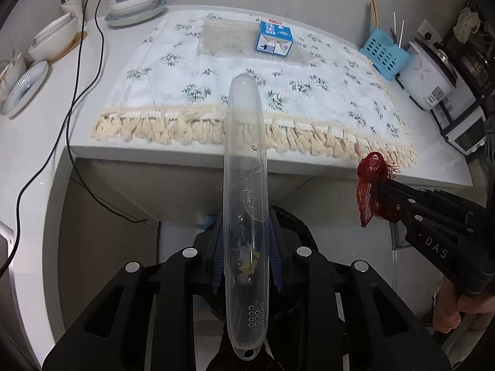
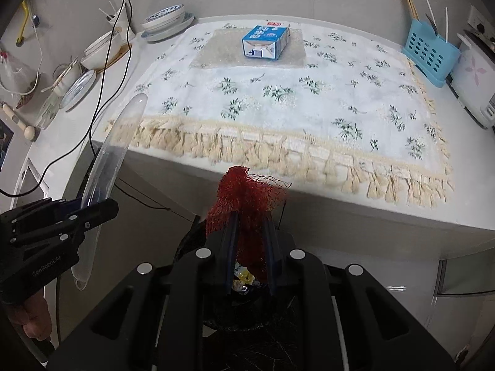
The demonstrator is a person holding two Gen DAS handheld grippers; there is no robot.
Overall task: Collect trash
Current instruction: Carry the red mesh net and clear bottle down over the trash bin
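Observation:
My left gripper (image 1: 246,247) is shut on a long clear plastic case (image 1: 244,167), which stands up between its fingers. The same clear case (image 2: 105,167) and the left gripper (image 2: 89,216) show at the left of the right wrist view. My right gripper (image 2: 250,228) is shut on a bunched red mesh net (image 2: 247,191); the red net (image 1: 371,182) and right gripper (image 1: 383,198) appear at the right of the left wrist view. Both hang off the counter's front edge, above a dark bin (image 2: 247,303) with wrappers inside. A blue-and-white carton (image 1: 274,38) (image 2: 266,41) lies on bubble wrap (image 1: 222,38) at the cloth's far side.
A floral cloth with a tassel fringe (image 1: 247,92) covers the white counter (image 1: 46,160). Bowls and plates (image 1: 136,3) stand at the left, with a black cable (image 1: 77,92) running across. A blue basket (image 1: 385,52) and a rice cooker (image 1: 428,77) stand at the right.

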